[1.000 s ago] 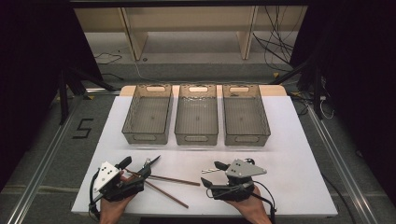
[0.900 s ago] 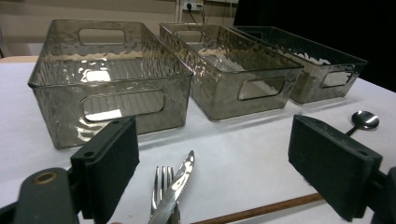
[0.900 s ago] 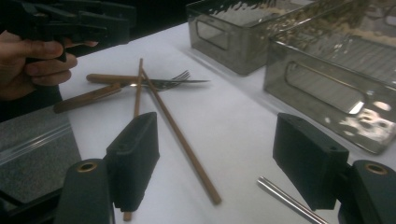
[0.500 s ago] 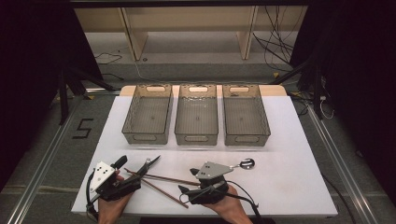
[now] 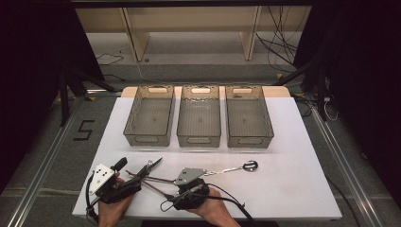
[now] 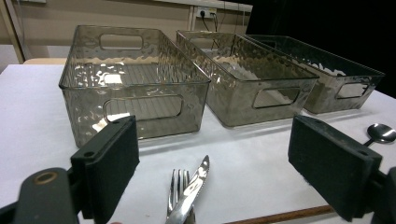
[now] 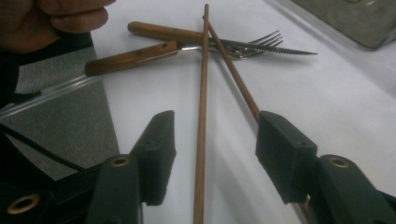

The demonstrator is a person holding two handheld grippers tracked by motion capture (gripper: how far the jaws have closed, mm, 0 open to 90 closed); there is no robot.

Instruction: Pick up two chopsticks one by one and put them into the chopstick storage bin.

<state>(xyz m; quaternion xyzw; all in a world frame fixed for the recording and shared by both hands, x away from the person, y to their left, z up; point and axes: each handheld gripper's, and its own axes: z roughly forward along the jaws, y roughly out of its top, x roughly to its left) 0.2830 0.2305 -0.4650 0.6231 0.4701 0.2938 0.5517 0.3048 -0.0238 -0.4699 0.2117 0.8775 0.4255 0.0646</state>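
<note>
R gripper point(image 7: 212, 154) jaws closing round chopsticks point(image 7: 201, 116) (not yet pinched).

One wooden chopstick point(image 7: 201, 130) runs between the right gripper point(image 7: 212, 154)'s parted, closing jaws; a second chopstick point(image 7: 233, 70) crosses it beside fork point(image 7: 154, 53) and knife point(image 7: 210, 39).

The two wooden chopsticks point(image 7: 202, 116) are lying crossed in a skinny X on the white table point(image 5: 293, 189), well short of the three grey bins point(image 5: 199, 116). They're resting flat, with their far ends sitting over the wooden-handled fork point(image 7: 140, 55) and knife point(image 7: 219, 43), which are also lying crossed, a bit left of the bins' middle.
</note>
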